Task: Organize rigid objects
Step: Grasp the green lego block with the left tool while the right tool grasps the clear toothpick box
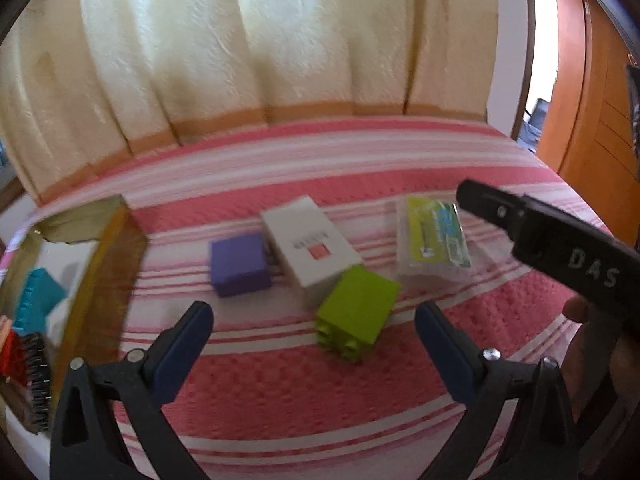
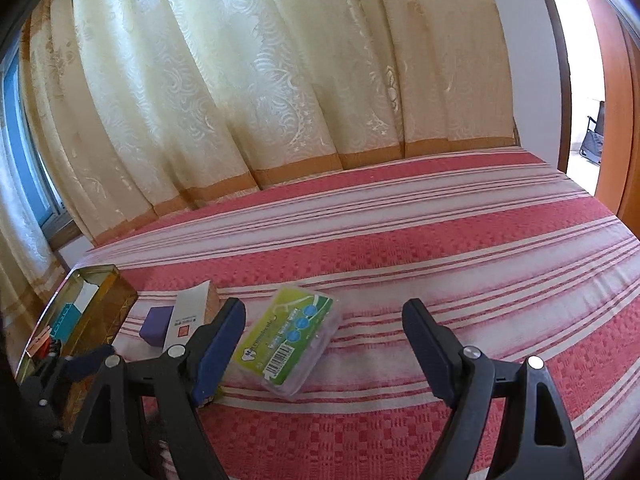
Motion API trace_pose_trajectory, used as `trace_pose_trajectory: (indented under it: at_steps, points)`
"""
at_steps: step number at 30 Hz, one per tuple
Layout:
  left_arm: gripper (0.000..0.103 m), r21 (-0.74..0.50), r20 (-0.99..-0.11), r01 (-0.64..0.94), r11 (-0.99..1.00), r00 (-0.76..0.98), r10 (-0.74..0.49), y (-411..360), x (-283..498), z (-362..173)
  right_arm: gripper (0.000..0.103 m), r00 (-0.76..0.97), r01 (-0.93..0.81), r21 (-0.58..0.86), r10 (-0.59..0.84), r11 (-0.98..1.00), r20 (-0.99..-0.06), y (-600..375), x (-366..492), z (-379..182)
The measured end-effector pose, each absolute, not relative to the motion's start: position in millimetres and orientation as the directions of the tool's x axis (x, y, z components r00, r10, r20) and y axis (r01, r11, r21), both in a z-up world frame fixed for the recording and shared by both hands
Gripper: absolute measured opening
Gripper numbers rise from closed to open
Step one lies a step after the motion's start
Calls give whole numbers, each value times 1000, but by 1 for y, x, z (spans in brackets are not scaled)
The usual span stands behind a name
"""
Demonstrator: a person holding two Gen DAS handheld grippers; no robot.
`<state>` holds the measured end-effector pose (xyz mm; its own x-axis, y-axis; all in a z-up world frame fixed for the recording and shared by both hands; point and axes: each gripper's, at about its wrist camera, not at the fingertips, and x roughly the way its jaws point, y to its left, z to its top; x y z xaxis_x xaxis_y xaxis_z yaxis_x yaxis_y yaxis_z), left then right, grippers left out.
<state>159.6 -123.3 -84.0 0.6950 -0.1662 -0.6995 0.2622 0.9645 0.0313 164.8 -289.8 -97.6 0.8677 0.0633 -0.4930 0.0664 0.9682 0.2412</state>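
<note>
Rigid objects lie loose mid-bed beside a half-filled tin.
The green block [image 1: 358, 312], white box [image 1: 310, 246], purple block [image 1: 239, 264] and clear packet [image 1: 434, 236] cluster on the striped bedspread [image 2: 460, 240]; the gold tin [image 1: 108, 264] at the bed's left edge holds a teal piece [image 1: 38, 300] and a brush [image 1: 34, 380]. Both tools, left [image 1: 314, 320] and right [image 2: 324, 320], gape empty; bare bedspread stretches rightward.

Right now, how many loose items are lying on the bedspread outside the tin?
4: purple block nearest the tin, white box beside it, green brick against the box's near end, clear plastic case farthest right. Others may be hidden.
</note>
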Motion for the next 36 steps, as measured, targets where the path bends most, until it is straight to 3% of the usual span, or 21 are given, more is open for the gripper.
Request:
trace_pose_trajectory:
  at_steps: [3, 4, 5, 10, 17, 23, 27, 36]
  points:
    - [63, -10, -727, 297, 955, 654, -211, -124, 164, -88, 82, 860, 78, 238, 56, 968, -507, -290, 167, -99]
    - [38, -31, -734, 308, 951, 639, -231, -123, 165, -90, 82, 858, 79, 235, 54, 969, -511, -289, 169, -99]
    - [31, -40, -738, 312, 949, 631, -239, -122, 166, -90, 82, 856, 78, 229, 53, 970, -514, -287, 170, -99]
    - [30, -72, -698, 299, 951, 666, -262, -112, 157, -82, 82, 849, 65, 205, 54, 977, -526, -279, 177, -99]
    - [30, -34, -591, 171, 985, 791, -157, -85, 145, -65, 82, 806, 69, 195, 60, 978, -589, -268, 199, -105]
    - [30, -12, -572, 125, 992, 813, -109, -76, 146, -62, 82, 736, 68, 99, 17, 993, -677, -249, 219, -115]
    - [30, -5, -570, 140, 990, 813, -117, -79, 147, -62, 59, 706, 65, 107, 30, 992, -707, -250, 224, -121]
    - [30, -19, -539, 155, 988, 830, -141, -76, 140, -58, 56, 768, 35, 119, 49, 992, -639, -249, 205, -111]
